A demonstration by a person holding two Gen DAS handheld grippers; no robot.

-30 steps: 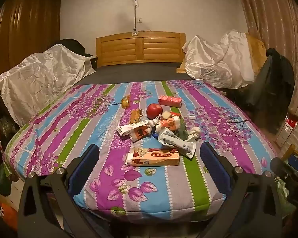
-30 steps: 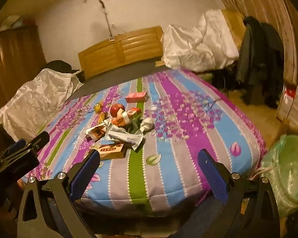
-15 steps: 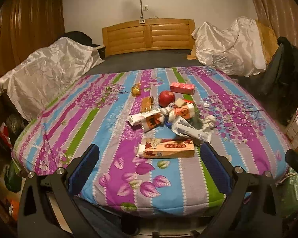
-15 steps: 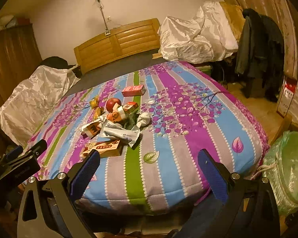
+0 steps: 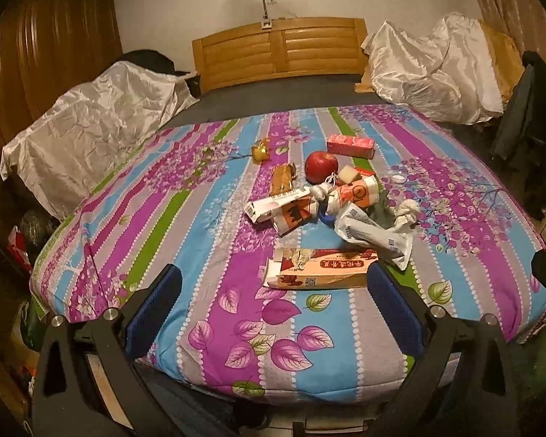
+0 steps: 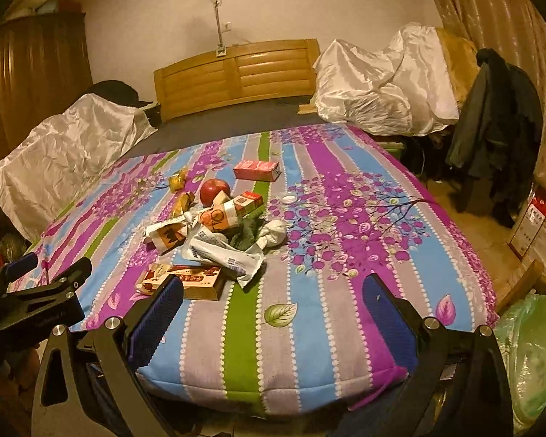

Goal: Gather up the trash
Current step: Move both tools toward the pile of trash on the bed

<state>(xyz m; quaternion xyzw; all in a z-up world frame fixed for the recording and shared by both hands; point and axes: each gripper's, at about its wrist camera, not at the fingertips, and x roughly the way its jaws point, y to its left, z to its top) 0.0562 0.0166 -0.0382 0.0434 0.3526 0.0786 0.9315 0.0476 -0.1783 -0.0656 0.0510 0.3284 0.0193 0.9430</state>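
Trash lies in a loose heap near the middle of a bed covered by a striped blue, purple, grey and green floral blanket (image 5: 214, 327): a flat orange-and-red cardboard box (image 5: 322, 268) nearest the foot edge, a crumpled white plastic wrapper (image 5: 373, 235), an orange-and-white paper cup (image 5: 358, 193), a twisted white tissue (image 5: 406, 215), a red apple (image 5: 321, 166) and a pink rectangular carton (image 5: 350, 145) farther back. The left gripper (image 5: 273, 306) hovers over the foot of the bed, blue-padded jaws spread wide and holding nothing; the right gripper (image 6: 273, 309) hangs likewise, jaws apart and empty. Behind stands a slatted wooden headboard (image 5: 278, 52), with white satin sheets (image 5: 91, 116) draped on both sides. A green plastic bag (image 6: 531, 357) sits beside the bed's right corner.
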